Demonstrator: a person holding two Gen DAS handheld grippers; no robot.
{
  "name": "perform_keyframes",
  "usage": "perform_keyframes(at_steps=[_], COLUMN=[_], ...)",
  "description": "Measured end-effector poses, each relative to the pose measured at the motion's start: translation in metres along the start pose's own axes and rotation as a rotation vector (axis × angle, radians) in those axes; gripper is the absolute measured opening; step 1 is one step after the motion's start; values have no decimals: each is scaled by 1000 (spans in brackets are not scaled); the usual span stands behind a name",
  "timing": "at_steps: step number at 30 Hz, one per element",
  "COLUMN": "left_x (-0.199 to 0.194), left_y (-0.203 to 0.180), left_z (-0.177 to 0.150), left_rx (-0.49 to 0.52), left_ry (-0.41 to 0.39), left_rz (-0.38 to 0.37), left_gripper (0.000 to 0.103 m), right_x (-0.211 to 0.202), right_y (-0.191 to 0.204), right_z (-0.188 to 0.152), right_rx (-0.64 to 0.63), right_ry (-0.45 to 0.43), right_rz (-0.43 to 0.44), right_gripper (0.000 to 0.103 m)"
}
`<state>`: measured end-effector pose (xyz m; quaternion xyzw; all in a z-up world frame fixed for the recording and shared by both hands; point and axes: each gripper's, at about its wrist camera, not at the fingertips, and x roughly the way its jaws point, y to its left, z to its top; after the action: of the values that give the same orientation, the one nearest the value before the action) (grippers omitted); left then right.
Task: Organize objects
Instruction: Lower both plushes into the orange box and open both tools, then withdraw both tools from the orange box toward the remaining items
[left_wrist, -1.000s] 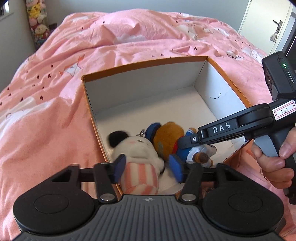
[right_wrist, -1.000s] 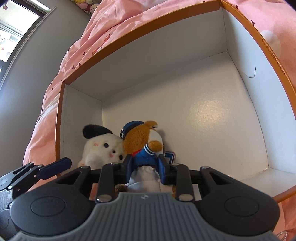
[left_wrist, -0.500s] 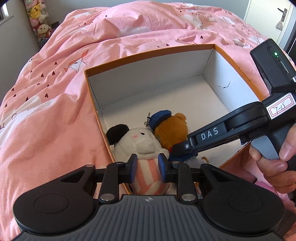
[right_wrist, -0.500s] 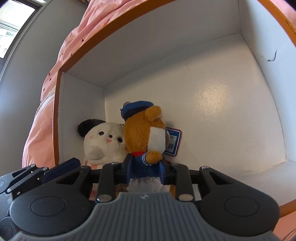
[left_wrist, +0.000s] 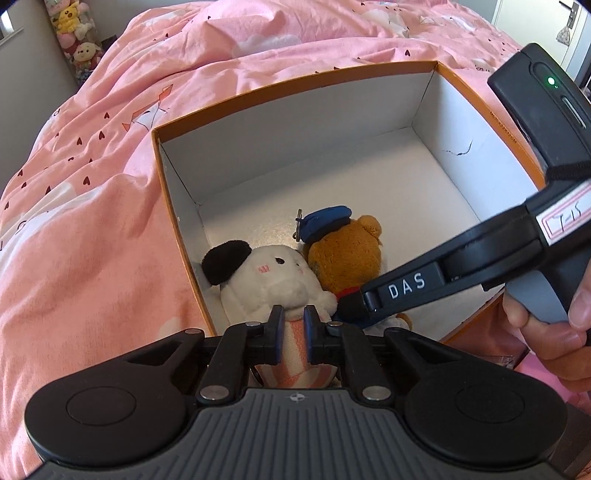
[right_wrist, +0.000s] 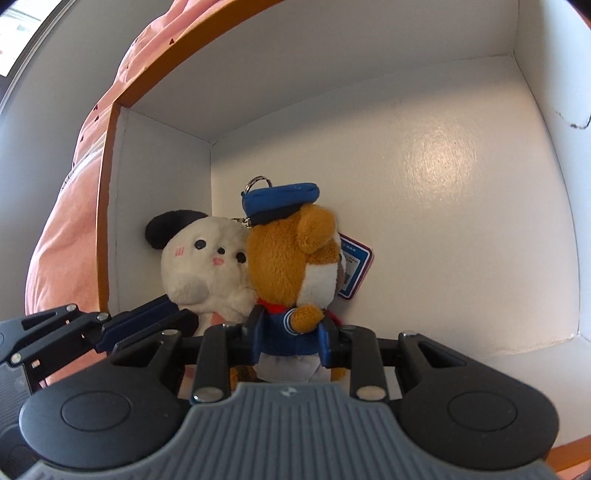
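your left gripper (left_wrist: 292, 334) had its fingers (left_wrist: 276, 332) clenched on the pink-striped body of the white plush (left_wrist: 275, 277), which sat in the near left corner of the box, its black ear close to the left wall. your right gripper (right_wrist: 289, 341) had its fingers (right_wrist: 255, 339) clamped on the blue sailor jacket of the brown bear plush (right_wrist: 291, 266), squeezing it at the waist. the two toys were pressed shoulder to shoulder, the bear on the right with its blue cap (right_wrist: 282, 203) and a metal ring on top, and a blue tag (right_wrist: 352, 269) showed behind it against the box floor.

both toys were inside the cardboard box (left_wrist: 295, 158), white within and orange along the rim. the box lay on the bed, on a pink quilt (left_wrist: 92, 206) with small hearts.

in the left wrist view your right hand (left_wrist: 554, 325) gripped the handle from the right, the tool reaching down and leftward over the near right rim into the box. your left gripper came in over the near edge. more soft toys (left_wrist: 79, 40) were stacked in the far left corner of the room.
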<state>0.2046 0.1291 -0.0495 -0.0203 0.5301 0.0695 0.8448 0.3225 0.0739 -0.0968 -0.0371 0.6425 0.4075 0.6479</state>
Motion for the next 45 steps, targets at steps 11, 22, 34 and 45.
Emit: perform_keyframes(at_steps=[11, 22, 34, 45], left_x=[-26, -75, -56, -12], left_y=[7, -8, -11, -9], left_z=[-8, -28, -97, -123], left_rx=[-70, -80, -136, -185], left_ry=[-117, -210, 62, 186], left_rz=[-23, -87, -174, -201], left_gripper=[16, 17, 32, 61], right_x=[-30, -107, -117, -65], right_y=[6, 15, 13, 7], right_z=[-17, -55, -142, -173], right_rx=[-98, -228, -253, -237], right_ry=[-99, -342, -333, -134], right_rz=[-80, -47, -29, -111], right_gripper=[43, 43, 43, 43])
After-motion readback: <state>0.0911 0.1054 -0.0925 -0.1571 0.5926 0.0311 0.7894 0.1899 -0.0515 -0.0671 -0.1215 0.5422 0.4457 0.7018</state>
